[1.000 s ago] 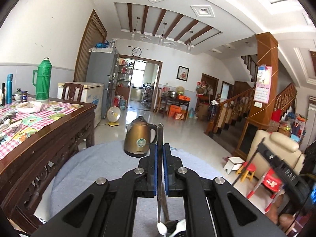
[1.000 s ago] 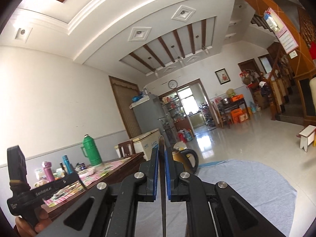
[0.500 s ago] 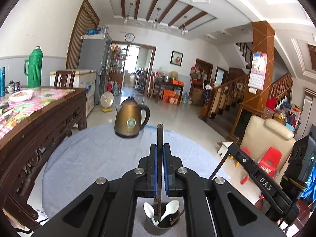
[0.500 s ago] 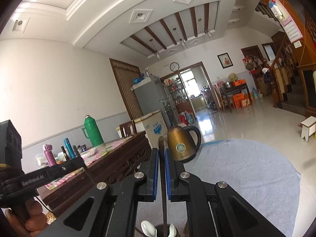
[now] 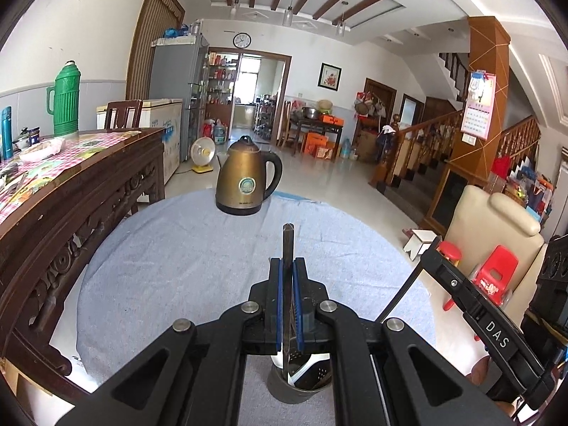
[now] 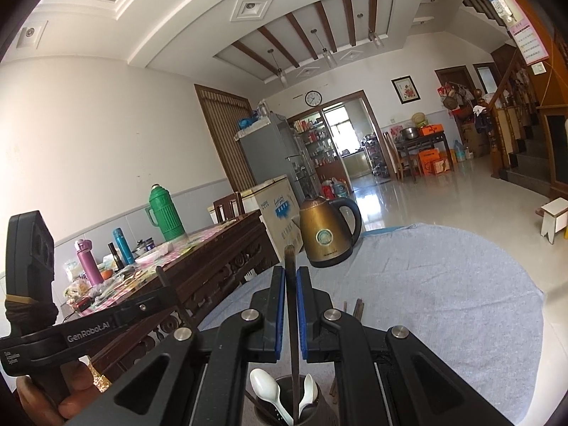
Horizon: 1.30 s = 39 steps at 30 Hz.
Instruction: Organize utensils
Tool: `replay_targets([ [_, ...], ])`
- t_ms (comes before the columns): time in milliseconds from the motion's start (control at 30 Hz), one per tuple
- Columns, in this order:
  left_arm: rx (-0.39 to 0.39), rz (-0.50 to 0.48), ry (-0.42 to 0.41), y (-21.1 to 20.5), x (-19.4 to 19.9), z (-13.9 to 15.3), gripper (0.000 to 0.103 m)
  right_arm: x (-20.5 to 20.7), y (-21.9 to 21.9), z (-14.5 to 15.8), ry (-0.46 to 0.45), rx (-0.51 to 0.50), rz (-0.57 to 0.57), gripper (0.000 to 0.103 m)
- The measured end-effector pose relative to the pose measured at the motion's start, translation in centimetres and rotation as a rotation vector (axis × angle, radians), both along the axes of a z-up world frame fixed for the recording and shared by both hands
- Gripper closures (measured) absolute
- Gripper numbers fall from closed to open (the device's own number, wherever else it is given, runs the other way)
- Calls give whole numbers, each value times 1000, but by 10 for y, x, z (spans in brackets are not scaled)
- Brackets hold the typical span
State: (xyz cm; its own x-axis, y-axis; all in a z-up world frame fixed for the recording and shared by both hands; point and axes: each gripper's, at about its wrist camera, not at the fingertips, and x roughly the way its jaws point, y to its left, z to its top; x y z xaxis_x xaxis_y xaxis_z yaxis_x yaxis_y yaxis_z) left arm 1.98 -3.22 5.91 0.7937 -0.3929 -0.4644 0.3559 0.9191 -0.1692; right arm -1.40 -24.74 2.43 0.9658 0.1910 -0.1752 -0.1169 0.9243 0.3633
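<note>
A grey cup (image 5: 298, 390) with white spoons (image 5: 301, 369) stands on the round table's blue-grey cloth (image 5: 177, 266), close under both grippers. My left gripper (image 5: 288, 261) is shut on a dark slim stick (image 5: 287, 241) held upright, and its lower end reaches into the cup. In the right wrist view my right gripper (image 6: 291, 269) is shut on a second dark stick (image 6: 289, 255). That stick's tip dips into the cup (image 6: 321, 410) between the white spoons (image 6: 264, 387). Each gripper also shows at the edge of the other's view.
A bronze kettle (image 5: 246, 181) stands at the cloth's far edge. A carved wooden table (image 5: 71, 195) with a green flask (image 5: 65, 99) and bottles runs along the left. Two brown sticks (image 6: 356, 307) lie on the cloth just right of the right gripper. Chairs and stairs are at the right.
Both grippers have come down and tipped toward the table. The cup with spoons has come fully into view beneath them, and both held sticks now reach into it.
</note>
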Motion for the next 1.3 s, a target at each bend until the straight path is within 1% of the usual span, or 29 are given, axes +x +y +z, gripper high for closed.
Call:
replay_targets([
  [367,80,40,15,-3,-1,-9,97,2,2,-9,45,0,6,95],
  [600,119,65,2,-1,-2,-13,96,6,5,-13,67,1,11,95],
  [867,141,74,25,-2,1,-16,94,7,3,-16,85,17,27,94],
  [900,147,79,33,-2,2,-17,91,7,2,-16,89,18,28,94],
  [967,156,84,42,-3,4,-19,85,8,0,-17,96,29,29,86],
  [1000,164,91,48,-3,5,-20,79,8,-3,-18,97,40,26,83],
  [1033,169,98,49,-3,5,-22,71,8,-5,-19,96,52,23,77],
  [1067,175,107,48,-3,5,-22,68,7,-6,-19,93,61,20,73],
  [1133,188,127,37,-2,5,-23,59,5,-11,-19,81,73,5,71],
  [1267,198,147,34,1,7,-24,51,3,-15,-19,72,81,-16,71],
  [1300,200,153,37,2,7,-25,47,3,-16,-19,73,85,-19,71],
])
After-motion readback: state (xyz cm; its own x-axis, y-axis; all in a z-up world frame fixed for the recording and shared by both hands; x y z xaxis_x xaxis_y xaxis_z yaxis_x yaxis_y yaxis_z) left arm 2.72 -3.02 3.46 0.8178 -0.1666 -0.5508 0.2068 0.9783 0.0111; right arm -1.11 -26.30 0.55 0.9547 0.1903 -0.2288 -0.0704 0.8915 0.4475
